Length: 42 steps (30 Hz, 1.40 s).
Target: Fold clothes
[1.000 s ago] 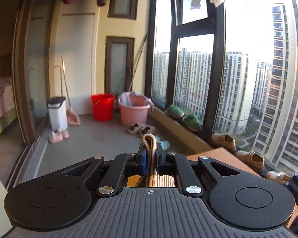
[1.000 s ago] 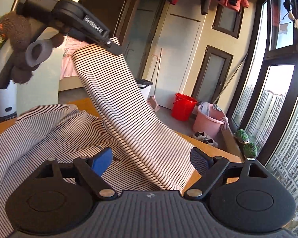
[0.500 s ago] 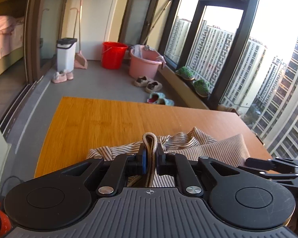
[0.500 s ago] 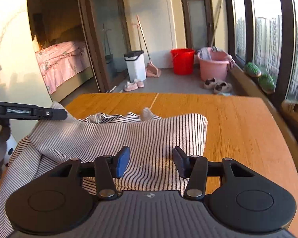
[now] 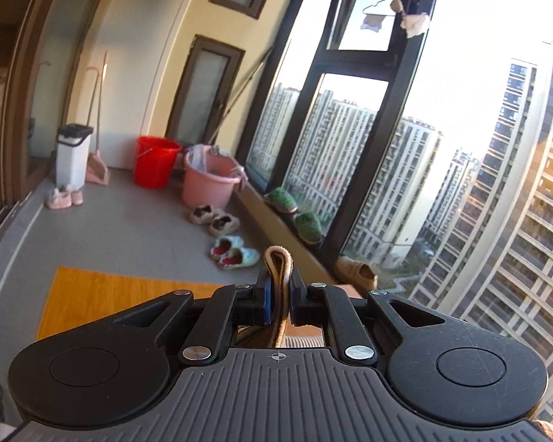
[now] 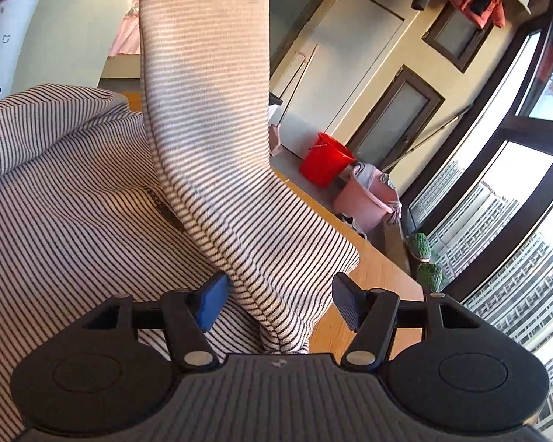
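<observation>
Two tongs: my left tongs (image 5: pixel 279 296) pinch a folded edge of the striped garment (image 6: pixel 103 221), lifting a strip toward twelve o'clock; my right tongs (image 6: pixel 278 296) gape wide over cloth on the desk (image 6: pixel 383 269).

Left gripper (image 5: pixel 278 300): jaws are being kept pinched together on a fold of fabric, raised and tilted.
Right gripper (image 6: pixel 278 304): jaws are being held wide apart, nothing being clamped between them.
</observation>
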Motion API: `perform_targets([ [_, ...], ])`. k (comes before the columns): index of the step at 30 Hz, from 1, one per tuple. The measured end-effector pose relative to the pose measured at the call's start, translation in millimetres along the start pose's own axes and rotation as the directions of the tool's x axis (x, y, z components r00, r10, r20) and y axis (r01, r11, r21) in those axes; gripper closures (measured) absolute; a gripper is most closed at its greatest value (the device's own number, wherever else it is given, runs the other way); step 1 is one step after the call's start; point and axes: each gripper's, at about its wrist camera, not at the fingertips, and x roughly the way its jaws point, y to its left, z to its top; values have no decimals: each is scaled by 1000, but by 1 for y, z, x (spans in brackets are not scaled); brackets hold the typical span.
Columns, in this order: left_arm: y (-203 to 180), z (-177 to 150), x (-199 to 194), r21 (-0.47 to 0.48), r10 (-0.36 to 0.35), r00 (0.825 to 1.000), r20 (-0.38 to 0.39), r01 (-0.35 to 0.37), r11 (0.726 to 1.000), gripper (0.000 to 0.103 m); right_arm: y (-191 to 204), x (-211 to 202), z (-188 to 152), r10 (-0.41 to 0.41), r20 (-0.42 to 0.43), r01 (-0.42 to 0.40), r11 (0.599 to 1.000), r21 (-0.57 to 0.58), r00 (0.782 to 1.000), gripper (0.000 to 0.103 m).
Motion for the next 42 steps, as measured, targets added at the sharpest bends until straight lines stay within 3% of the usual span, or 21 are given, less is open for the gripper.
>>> perform_targets([
  [2,3,-7,8,-5,17,1000,-24,-18,1000,93,-3,5,-1,-46,-14,46,999,-23,999,70],
  [5,9,-18,19,-11,43,997,-61,-44,999,93,-14,11,-5,-116,-35,115,993,-33,993,70],
  [7,12,-25,27,-14,61,995,-85,-62,998,93,-21,8,-9,-100,-33,100,995,-23,994,69],
  [10,39,-50,46,-46,133,975,-177,-143,989,93,-31,3,-16,-77,-31,77,997,-7,997,60],
  [14,68,-64,50,-65,187,955,-232,-207,976,91,-26,-6,-16,0,-8,0,999,-37,1000,42],
  [17,81,-57,37,-100,178,960,-216,-203,974,80,-27,-14,-10,51,11,-51,998,-22,999,40],
  [21,98,-32,-7,-162,163,980,-113,-180,970,44,-32,-31,7,149,56,-154,984,96,987,40],
  [23,99,-22,-27,-143,184,980,-77,-193,971,35,-23,-45,15,233,89,-243,960,139,968,40],
  [24,96,-22,-34,-119,206,976,-70,-213,970,26,-12,-51,19,288,100,-299,945,131,952,40],
  [25,93,-22,-41,-95,229,971,-63,-235,967,17,-1,-58,24,342,109,-354,927,122,933,40],
  [27,88,-24,-55,-53,269,962,-53,-272,961,9,31,-68,30,444,105,-450,892,46,890,40],
  [30,85,-31,-73,-37,296,954,-52,-298,954,6,86,-84,38,599,65,-594,800,-84,798,40],
  [33,92,-38,-89,-83,298,953,-50,-301,950,3,134,-93,42,677,-6,-664,720,-200,736,40],
  [35,99,-41,-99,-111,303,952,-48,-307,945,3,159,-93,40,674,-53,-662,703,-260,737,41],
  [38,104,-41,-107,-122,317,947,-43,-320,939,2,173,-91,40,639,-71,-627,717,-305,766,78],
  [39,104,-41,-109,-124,315,948,-38,-318,940,1,169,-91,47,639,-62,-628,727,-279,767,94],
  [40,103,-40,-111,-126,313,949,-34,-315,941,1,164,-91,53,638,-51,-629,736,-252,768,94],
  [42,102,-38,-114,-132,308,951,-22,-309,942,0,143,-89,72,599,16,-583,786,-203,801,100],
])
